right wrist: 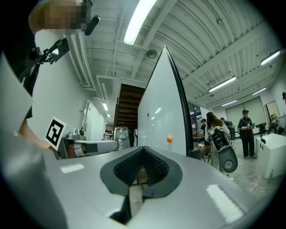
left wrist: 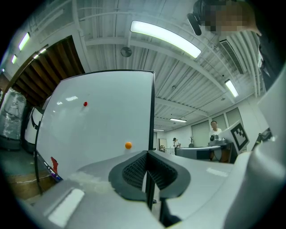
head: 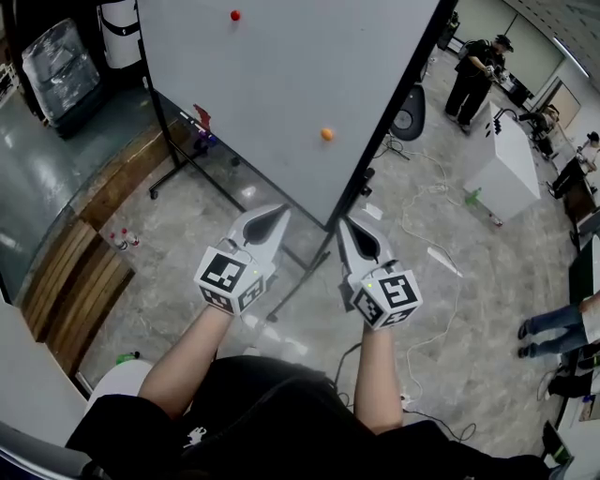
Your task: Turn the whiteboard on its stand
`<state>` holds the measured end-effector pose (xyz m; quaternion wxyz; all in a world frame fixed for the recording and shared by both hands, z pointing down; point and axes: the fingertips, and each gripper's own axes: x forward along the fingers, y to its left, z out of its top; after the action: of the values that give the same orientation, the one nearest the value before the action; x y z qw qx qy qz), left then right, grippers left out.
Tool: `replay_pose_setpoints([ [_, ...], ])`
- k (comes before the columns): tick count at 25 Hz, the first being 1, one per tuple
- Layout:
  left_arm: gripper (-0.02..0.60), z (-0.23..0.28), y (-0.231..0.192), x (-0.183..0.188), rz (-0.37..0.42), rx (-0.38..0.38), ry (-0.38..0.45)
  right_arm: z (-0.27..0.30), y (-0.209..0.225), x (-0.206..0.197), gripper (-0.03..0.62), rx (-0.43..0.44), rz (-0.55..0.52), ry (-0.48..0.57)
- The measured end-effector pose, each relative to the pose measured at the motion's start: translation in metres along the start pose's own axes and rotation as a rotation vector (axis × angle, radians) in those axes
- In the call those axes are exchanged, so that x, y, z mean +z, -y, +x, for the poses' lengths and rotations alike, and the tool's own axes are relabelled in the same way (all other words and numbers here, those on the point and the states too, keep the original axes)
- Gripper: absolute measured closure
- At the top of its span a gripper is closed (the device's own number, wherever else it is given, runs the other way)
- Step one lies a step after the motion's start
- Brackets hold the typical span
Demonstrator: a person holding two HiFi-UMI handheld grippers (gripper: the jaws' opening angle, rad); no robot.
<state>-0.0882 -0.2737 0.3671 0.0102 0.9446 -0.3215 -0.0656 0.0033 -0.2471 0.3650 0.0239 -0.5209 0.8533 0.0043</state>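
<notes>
**Both grippers shut and empty at the whiteboard's lower edge**

The whiteboard [head: 281, 84] sits on its black wheeled stand [head: 300, 274] right in front of the person. It is tilted in the head view, with its near lower corner just above the two grippers. A red magnet [head: 234, 15] sits high on the board and an orange magnet [head: 326, 134] lower down.

The tray rail [head: 200, 127] along the board's lower edge holds a red item [head: 201, 114] and something purple beside it. I can't tell what either is.

The left gripper [head: 275, 217] has its fingers [left wrist: 134, 172] pressed together at the tips with nothing between them. The board's black side frame [left wrist: 152, 112] shows past them, apart from the tips.

The right gripper [head: 347, 228] also has its fingers [right wrist: 127, 167] closed on nothing. It is just beside the stand post, and I can't tell whether it touches. From that side the board is seen nearly edge-on.

Two small bottles [head: 123, 239] stand on the floor at left. A white bench [head: 506, 164] is well off to the right, with a person in black [head: 473, 75] beyond it.
</notes>
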Motion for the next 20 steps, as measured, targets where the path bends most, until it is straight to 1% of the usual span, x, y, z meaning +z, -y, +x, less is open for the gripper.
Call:
replay_pose_setpoints([
  [8, 0.578, -0.011, -0.004, -0.005, -0.012, 0.016, -0.006, 0.002, -0.013, -0.010, 0.585, 0.013, -0.002, -0.028],
  [15, 0.578, -0.012, -0.004, -0.010, -0.019, 0.013, -0.011, -0.003, -0.006, -0.011, 0.585, 0.004, 0.000, -0.025],
  [20, 0.578, -0.006, -0.005, -0.010, -0.020, 0.009, -0.011, 0.000, -0.004, -0.010, 0.585, 0.015, 0.002, -0.025],
])
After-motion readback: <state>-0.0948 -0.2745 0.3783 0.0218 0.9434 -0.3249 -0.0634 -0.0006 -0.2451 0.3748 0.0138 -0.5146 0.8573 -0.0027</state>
